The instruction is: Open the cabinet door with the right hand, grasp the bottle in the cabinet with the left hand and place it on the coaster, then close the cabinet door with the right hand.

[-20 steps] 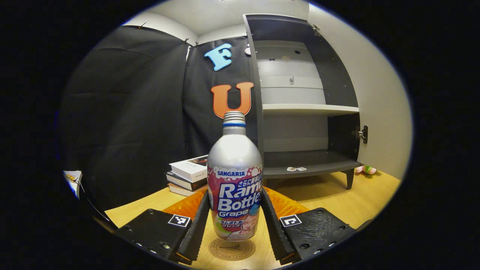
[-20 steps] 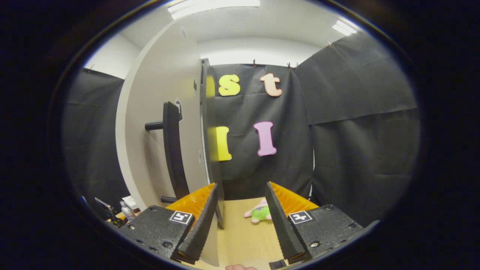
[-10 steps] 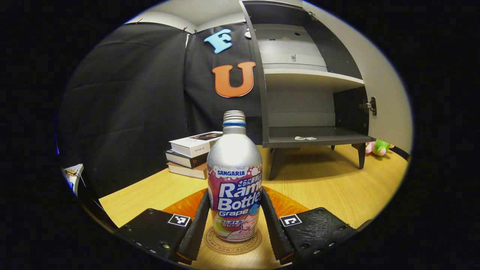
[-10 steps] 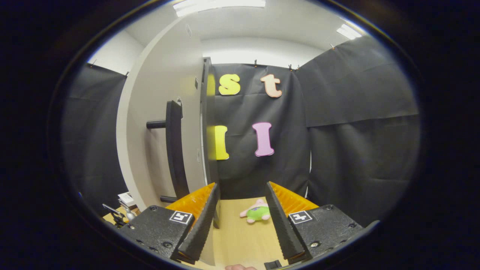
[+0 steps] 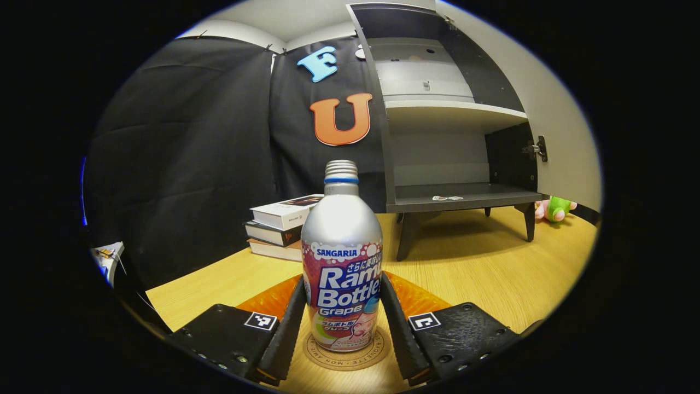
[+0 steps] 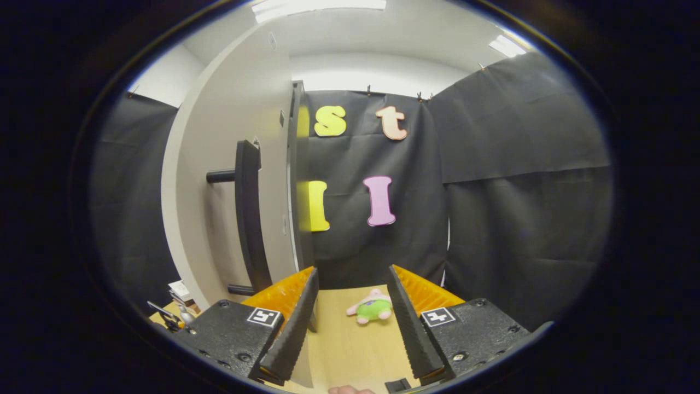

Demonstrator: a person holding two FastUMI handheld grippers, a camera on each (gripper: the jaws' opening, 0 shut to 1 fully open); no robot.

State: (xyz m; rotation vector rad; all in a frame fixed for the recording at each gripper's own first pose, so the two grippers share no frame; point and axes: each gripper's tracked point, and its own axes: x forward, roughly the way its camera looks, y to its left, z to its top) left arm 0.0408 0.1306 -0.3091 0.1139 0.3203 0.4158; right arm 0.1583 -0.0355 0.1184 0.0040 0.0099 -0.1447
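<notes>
The left claw (image 5: 342, 323) is clamped on the bottle (image 5: 342, 273), one finger pressing each side of the lower label, so the bottle stays upright and centred. The bottle's base sits over the round coaster (image 5: 346, 357) on the wooden surface (image 5: 481, 273); whether it bears full weight there cannot be confirmed. The grip is low on the body, which keeps the tall bottle from tipping at release. The cabinet (image 5: 454, 131) stands behind with its shelves bare. The right claw (image 6: 350, 323) is spread wide and holds nothing. It waits beside the open cabinet door (image 6: 229, 180), near the black handle (image 6: 247, 213), presumably positioned for the closing step. A plush toy (image 6: 367, 307) lies beyond.
</notes>
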